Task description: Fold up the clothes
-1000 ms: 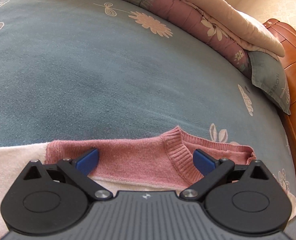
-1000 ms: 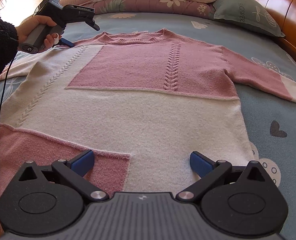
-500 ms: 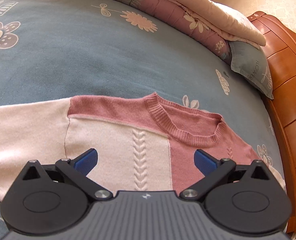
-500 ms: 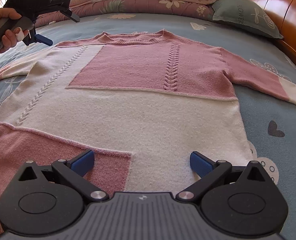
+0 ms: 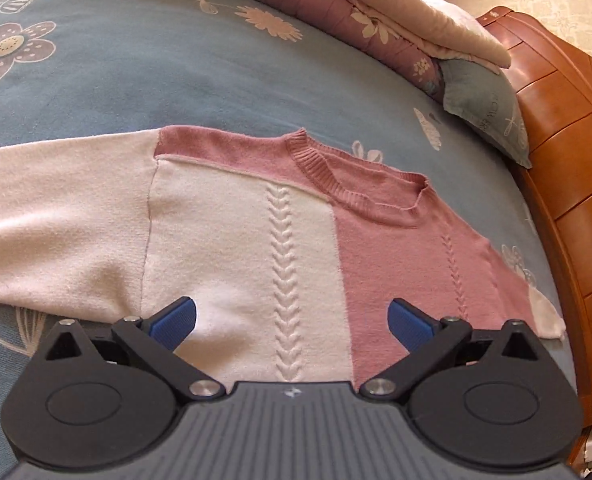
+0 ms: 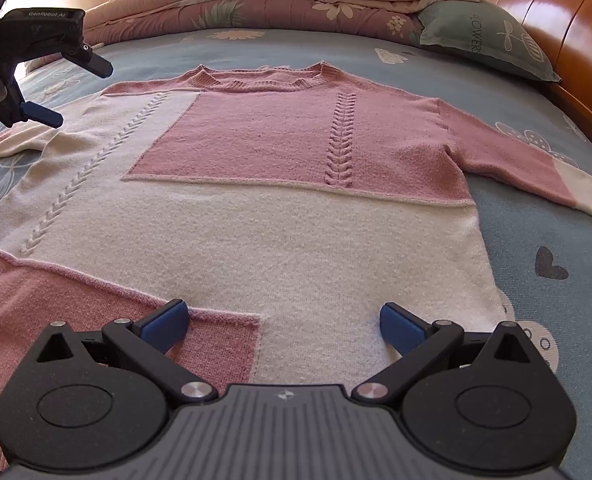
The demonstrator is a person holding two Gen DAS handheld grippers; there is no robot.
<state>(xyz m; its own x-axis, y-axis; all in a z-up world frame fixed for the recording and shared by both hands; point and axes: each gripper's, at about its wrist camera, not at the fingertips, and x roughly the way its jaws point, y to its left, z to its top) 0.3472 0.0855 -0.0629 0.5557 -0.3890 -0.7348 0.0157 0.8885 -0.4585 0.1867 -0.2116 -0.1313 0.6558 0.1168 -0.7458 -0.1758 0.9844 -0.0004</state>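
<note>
We see a pink and cream sweater [image 6: 279, 200] lying flat and face up on the bed [image 6: 536, 240], its body in the middle of the mattress, its collar [image 6: 263, 80] toward the headboard edge where the folded quilt [image 6: 296, 4] and the pillow [image 6: 484, 36] lie, and its hem toward the near edge. One sleeve [image 6: 536, 172] stretches out toward the wooden side of the bed; the other sleeve [image 5: 55, 224] reaches to the opposite edge. Our right gripper [image 6: 281, 326] hovers low over the hem with its fingers spread wide and nothing between them. Our left gripper [image 5: 291, 320] hangs above the shoulder on the cream side, also with fingers spread and empty; in the right wrist view it stands clearly off the cloth. We judge the sweater to be a soft, thick knit, light enough to lift with one pinch, but limp: it will sag and stretch under its own weight and will not keep any shape. The knit looks fuzzy, so we expect it to grip the blue pads well and not to slip, though it may drag on the bedsheet. For a clean fold we think it is best to pinch at firm edges, such as the shoulder seam [image 5: 149, 208] and the hem corner on the same side, and to take both layers together.
</note>
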